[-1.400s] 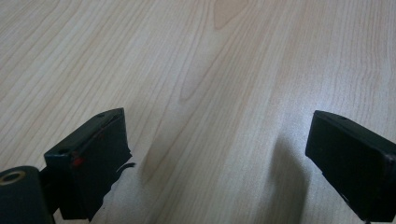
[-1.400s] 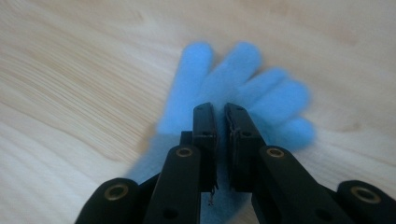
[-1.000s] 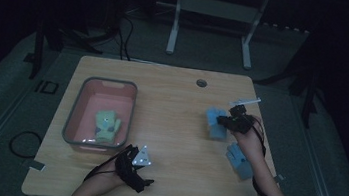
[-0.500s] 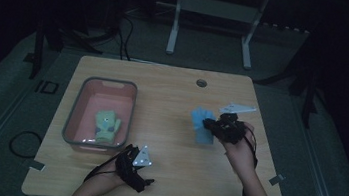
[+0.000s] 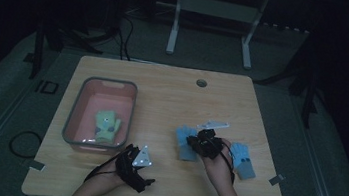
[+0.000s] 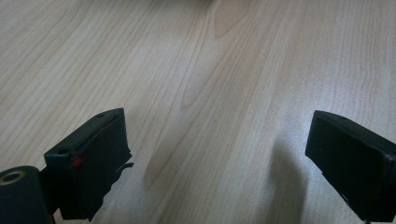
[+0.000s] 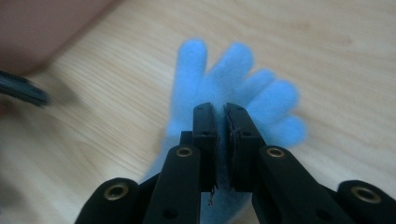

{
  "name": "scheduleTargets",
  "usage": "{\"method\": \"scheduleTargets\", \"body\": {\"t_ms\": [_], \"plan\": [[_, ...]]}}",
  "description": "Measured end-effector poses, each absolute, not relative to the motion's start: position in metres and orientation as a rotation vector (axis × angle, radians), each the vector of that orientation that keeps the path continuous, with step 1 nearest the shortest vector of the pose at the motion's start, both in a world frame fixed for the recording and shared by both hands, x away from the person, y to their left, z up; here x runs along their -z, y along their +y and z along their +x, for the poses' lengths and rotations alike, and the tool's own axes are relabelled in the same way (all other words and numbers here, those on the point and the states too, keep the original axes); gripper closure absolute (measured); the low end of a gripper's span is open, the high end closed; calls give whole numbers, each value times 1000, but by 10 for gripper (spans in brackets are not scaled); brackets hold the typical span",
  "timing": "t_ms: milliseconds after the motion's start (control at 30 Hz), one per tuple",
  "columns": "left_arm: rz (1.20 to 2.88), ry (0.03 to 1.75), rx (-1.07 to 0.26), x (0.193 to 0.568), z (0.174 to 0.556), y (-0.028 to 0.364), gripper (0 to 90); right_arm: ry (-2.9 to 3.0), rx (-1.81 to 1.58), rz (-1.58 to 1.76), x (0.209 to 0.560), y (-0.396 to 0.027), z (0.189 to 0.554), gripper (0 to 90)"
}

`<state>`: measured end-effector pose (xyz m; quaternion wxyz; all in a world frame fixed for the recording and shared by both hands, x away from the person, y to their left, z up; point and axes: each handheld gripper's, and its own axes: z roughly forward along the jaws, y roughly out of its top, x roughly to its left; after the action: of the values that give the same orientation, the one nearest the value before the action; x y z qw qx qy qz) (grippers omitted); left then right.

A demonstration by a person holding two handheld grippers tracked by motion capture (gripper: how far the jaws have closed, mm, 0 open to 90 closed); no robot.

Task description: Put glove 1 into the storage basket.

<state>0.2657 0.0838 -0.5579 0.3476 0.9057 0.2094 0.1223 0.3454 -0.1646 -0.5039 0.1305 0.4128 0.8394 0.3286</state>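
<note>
My right gripper [image 5: 196,143] is shut on a light blue glove [image 5: 186,140], which hangs low over the table's middle right. In the right gripper view the jaws [image 7: 221,116] pinch the blue glove [image 7: 243,70] at its palm, and its fingers spread away from me. A second blue glove [image 5: 243,160] lies flat on the table just right of that hand. My left gripper [image 5: 130,154] rests near the front edge, beside the bin's near corner. In its own view it [image 6: 219,140] stands open over bare wood with nothing between the fingers [image 6: 93,158].
A pink bin with a grey rim [image 5: 110,82] stands on the left half of the wooden table [image 5: 172,98], with a green glove [image 5: 107,126] inside. A round cable hole [image 5: 201,83] sits near the far edge. Desk legs and cables lie on the floor beyond.
My right gripper has carried the blue glove leftward and nearer to me, lower over the table. The left gripper has stayed where it was.
</note>
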Motion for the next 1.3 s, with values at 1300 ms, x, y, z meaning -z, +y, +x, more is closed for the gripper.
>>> {"method": "scheduleTargets", "body": {"t_ms": [1300], "plan": [[2369, 515, -268, 565, 264, 79, 63, 2506, -1000, 1016, 486, -282, 340, 617]]}}
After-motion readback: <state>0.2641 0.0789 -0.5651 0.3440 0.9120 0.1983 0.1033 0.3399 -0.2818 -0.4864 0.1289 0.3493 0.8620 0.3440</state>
